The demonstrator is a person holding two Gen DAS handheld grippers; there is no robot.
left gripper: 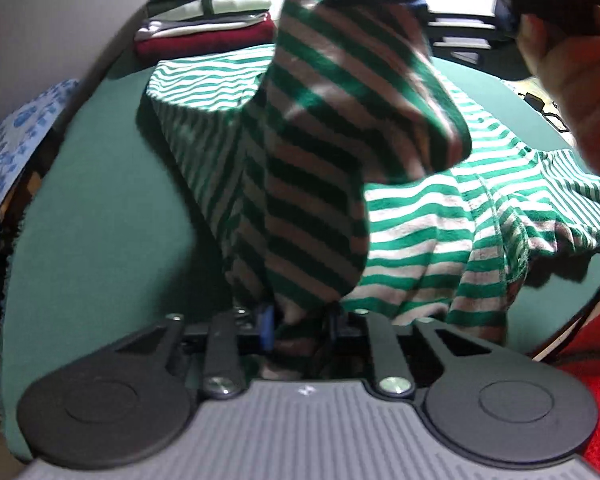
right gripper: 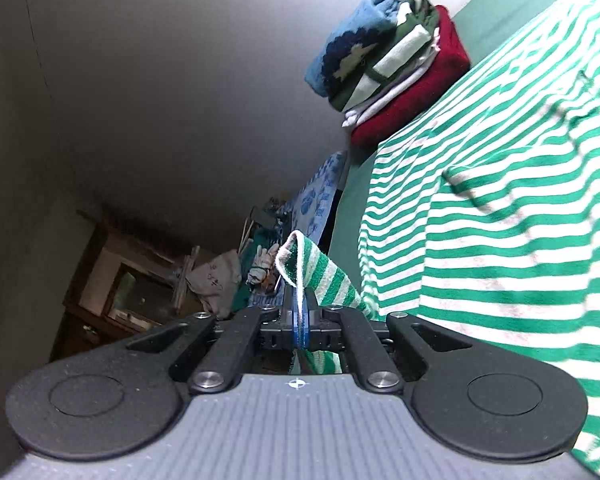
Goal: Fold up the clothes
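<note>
both hand-held grippers, left (left gripper: 300, 320) and right (right gripper: 300, 320), are clamped tight on the striped shirt (left gripper: 420, 232), its lifted part hanging between them over the green counter (left gripper: 100, 200).

The striped shirt (left gripper: 308, 168) was soft, fuzzy knit cloth. The table cover (left gripper: 112, 208) looked matt green felt. The left gripper (left gripper: 300, 320) was matt black plastic, with shiny metal screws.

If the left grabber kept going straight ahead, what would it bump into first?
Probably nothing new: the left gripper is shut on the striped shirt, whose cloth fills the view ahead. Beyond lies the green table and, farther, the stack of folded clothes; depth is unclear.
</note>
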